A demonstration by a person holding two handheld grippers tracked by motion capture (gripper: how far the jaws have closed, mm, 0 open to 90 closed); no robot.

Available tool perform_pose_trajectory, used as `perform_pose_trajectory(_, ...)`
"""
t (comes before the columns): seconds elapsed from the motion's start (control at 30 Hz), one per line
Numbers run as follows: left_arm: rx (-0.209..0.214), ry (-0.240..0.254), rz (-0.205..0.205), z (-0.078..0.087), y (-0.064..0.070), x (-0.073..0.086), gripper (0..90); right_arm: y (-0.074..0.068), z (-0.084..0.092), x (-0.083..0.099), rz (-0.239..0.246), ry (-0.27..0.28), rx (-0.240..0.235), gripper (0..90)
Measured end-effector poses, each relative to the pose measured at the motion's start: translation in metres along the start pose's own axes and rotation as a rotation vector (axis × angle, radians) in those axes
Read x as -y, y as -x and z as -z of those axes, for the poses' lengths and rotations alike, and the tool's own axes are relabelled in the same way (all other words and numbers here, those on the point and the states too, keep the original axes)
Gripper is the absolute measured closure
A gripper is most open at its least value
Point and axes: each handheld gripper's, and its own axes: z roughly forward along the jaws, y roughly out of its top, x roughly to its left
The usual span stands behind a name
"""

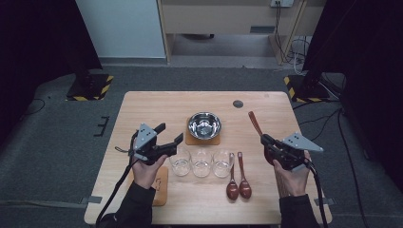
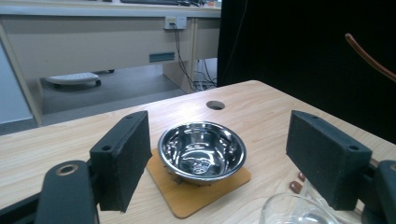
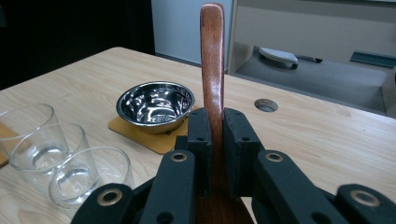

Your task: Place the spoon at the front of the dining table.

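My right gripper [image 1: 266,140] [image 3: 215,135] is shut on a brown wooden spoon [image 1: 256,123] [image 3: 212,70], whose handle sticks up and away past the pads. My left gripper [image 1: 171,134] [image 2: 217,158] hovers open and empty at the table's left, just left of three clear glasses [image 1: 201,162] standing in a row; the glasses [image 3: 51,158] also show in the right gripper view. A steel bowl [image 1: 205,125] [image 2: 201,150] [image 3: 155,105] sits on a wooden coaster [image 1: 190,140] [image 2: 196,193] behind the glasses. Two more brown spoons [image 1: 238,179] lie right of the glasses.
A second wooden coaster [image 1: 160,186] lies at the front left under the left forearm. A round cable hole [image 1: 238,103] is in the table's far side. The table [image 1: 157,107] has bare wood along its far and left parts.
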Motion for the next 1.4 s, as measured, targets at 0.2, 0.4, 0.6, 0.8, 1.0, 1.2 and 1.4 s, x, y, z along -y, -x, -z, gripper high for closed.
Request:
perform_pose_trajectory(0.2, 0.021, 0.007, -0.012, -0.007, 0.009, -0.006, 21.5, -0.001, 0.000, -0.001, 0.008, 0.009, -0.007, 81.9)
perform_pose_trajectory(0.4, 0.038, 0.003, -0.027, -0.016, 0.018, -0.012, 21.6, -0.003, -0.001, -0.001, 0.014, 0.012, -0.014, 81.8)
perform_pose_trajectory(0.6, 0.063, 0.006, -0.032, -0.026, 0.026, -0.016, 21.6, -0.004, -0.002, -0.001, 0.018, 0.009, -0.019, 81.9)
perform_pose_trajectory(0.8, 0.088, 0.005, -0.038, -0.036, 0.038, -0.020, 21.7, -0.004, -0.002, -0.001, 0.020, 0.016, -0.024, 81.8)
perform_pose_trajectory(1.0, 0.115, 0.005, -0.033, -0.047, 0.047, -0.022, 21.7, -0.007, -0.003, 0.000, 0.024, 0.013, -0.033, 81.9)
perform_pose_trajectory(1.2, 0.129, 0.010, -0.033, -0.057, 0.055, -0.026, 21.8, -0.008, -0.003, 0.000, 0.027, 0.015, -0.037, 81.9)
perform_pose_trajectory(1.4, 0.146, 0.024, -0.030, -0.062, 0.061, -0.030, 22.1, -0.008, -0.001, 0.000, 0.025, 0.023, -0.039, 81.9)
